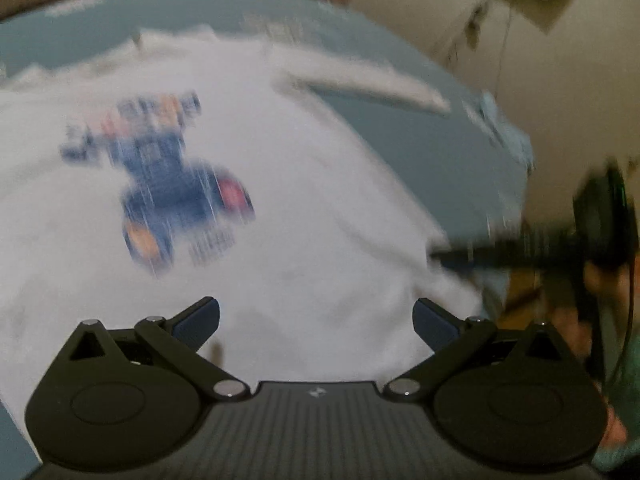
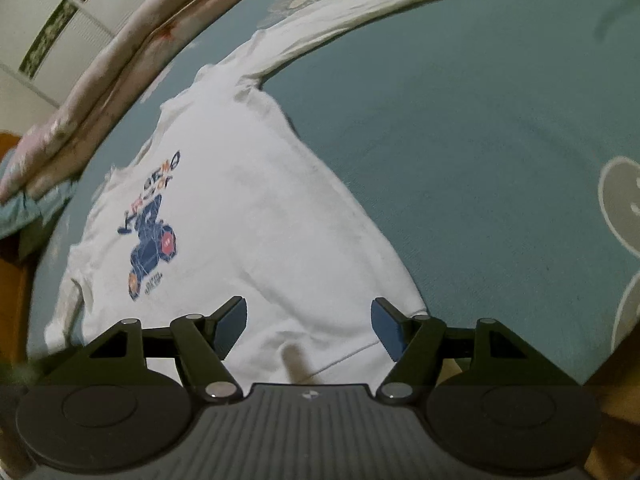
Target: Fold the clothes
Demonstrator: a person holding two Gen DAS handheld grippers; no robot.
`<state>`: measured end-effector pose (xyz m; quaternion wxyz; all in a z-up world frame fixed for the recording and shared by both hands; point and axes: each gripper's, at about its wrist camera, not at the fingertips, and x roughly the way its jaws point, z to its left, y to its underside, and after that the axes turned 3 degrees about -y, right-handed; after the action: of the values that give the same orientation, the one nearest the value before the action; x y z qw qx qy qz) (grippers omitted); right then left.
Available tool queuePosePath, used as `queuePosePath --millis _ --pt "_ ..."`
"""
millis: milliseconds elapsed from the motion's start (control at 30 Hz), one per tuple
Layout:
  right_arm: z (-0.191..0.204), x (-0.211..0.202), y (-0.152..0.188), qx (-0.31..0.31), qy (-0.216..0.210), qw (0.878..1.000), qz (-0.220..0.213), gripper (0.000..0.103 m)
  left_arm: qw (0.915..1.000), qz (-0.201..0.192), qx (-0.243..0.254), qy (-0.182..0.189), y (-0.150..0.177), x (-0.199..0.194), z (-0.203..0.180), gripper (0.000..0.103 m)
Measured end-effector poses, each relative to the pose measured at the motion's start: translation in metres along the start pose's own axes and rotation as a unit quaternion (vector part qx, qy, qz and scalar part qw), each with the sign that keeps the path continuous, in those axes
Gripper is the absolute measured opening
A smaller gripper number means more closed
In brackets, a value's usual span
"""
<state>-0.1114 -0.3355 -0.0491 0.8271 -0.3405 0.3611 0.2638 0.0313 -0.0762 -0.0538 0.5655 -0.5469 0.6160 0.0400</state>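
White shirt spread flat, print up, on a teal bed sheet; all places given relative to the shirt. One long sleeve trails away from its far shoulder across the sheet; a pink quilt lies beyond its collar side. My right gripper hangs over the near hem, fingers spread apart with nothing between them; the hem's right corner lies just beside the right-hand finger. My left gripper hovers over the near half of the shirt, below the print, fingers likewise open and empty; that view is blurred, so finer detail is uncertain. Judged handling: light, limp knit, no stiffness, likely to sag and crease when lifted and to drag on the sheet. Suggested hold: pinch the doubled hem or a side seam near a corner, both layers together, rather than the slack middle.
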Motion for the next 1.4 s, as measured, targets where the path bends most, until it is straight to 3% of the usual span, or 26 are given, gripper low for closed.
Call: queuePosePath --millis 133,267,400,533,600,733,933,1033,1167,1267,1400 --pt "0.006 0.005 -0.004 -0.032 0.002 0.999 0.015 0.081 0.9983 -0.045 -0.037 0.005 -0.029 0.022 0.020 0.102" --pt "0.001 0.004 -0.007 -0.036 -0.008 0.999 0.020 0.081 0.9976 -0.034 -0.053 -0.031 -0.043 0.057 0.032 0.102" --pt "-0.008 0.003 -0.006 -0.030 -0.035 0.999 0.013 0.081 0.9951 -0.038 -0.073 -0.055 -0.051 0.062 0.041 0.102" --pt "-0.011 0.002 -0.011 -0.038 -0.050 0.998 0.029 0.081 0.9914 -0.043 -0.090 -0.084 -0.051 0.041 0.036 0.102" --pt "-0.008 0.000 -0.015 -0.056 -0.049 0.997 0.031 0.081 0.9913 -0.052 -0.085 -0.087 -0.044 0.024 0.024 0.102" --pt "0.010 0.004 -0.030 -0.127 -0.072 0.989 0.025 0.081 0.9865 -0.049 -0.089 -0.129 -0.017 0.005 0.001 0.102" --pt "0.057 0.040 -0.061 -0.202 -0.126 0.969 0.065 0.081 0.9694 -0.006 -0.173 -0.174 0.033 0.004 0.002 0.102" --pt "0.074 0.053 -0.064 -0.236 -0.135 0.959 0.081 0.081 0.9624 -0.014 -0.205 -0.177 0.050 -0.003 0.004 0.102" --pt "0.077 0.068 -0.063 -0.252 -0.126 0.954 0.106 0.081 0.9511 -0.030 -0.255 -0.172 0.062 -0.011 0.008 0.102" --pt "0.065 0.079 -0.065 -0.248 -0.096 0.956 0.124 0.081 0.9458 -0.035 -0.272 -0.174 0.070 -0.016 0.007 0.102" --pt "0.056 0.071 -0.076 -0.246 -0.123 0.954 0.116 0.081 0.9378 -0.032 -0.288 -0.191 0.075 -0.018 -0.001 0.102"
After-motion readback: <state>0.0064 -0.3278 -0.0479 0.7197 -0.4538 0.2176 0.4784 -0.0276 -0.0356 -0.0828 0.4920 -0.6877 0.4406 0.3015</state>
